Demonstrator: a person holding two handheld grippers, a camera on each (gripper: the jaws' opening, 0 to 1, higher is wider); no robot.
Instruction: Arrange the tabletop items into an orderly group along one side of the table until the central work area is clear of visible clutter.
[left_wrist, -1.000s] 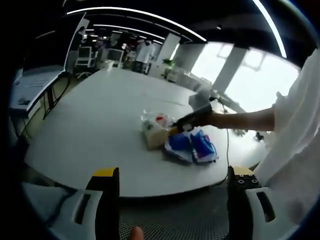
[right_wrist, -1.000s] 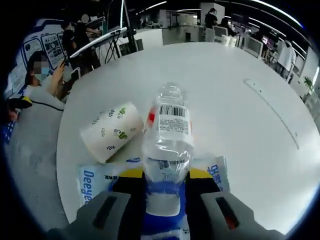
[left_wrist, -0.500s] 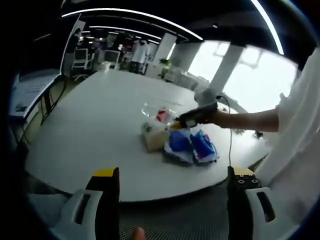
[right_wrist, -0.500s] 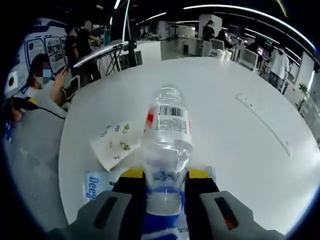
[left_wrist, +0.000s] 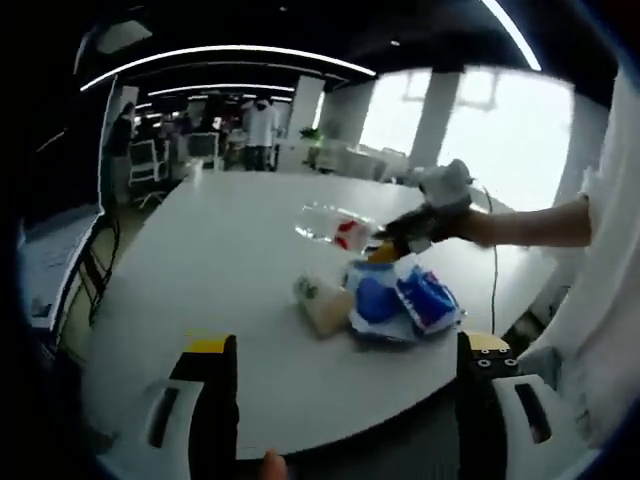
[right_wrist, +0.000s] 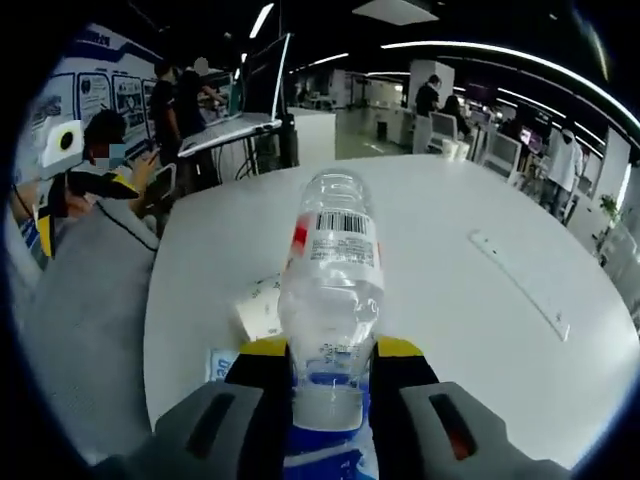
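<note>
we are gripping clear bottle in right tool, lifted above desk; left tool gaping, idle. advise lowering bottle beside blue packs, upright.

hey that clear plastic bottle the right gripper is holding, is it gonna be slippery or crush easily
The bottle looks empty and clear, so probably light. Its thin, ribbed wall may dent under the right gripper's clamped fingers. Smooth plastic could slip; being round, it would likely roll if laid on the table.

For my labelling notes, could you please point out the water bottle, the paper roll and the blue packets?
water bottle (right_wrist: 333, 262), right gripper view, label
paper roll (left_wrist: 322, 303), left gripper view, side
blue packets (left_wrist: 402, 302), left gripper view, top packet
</note>
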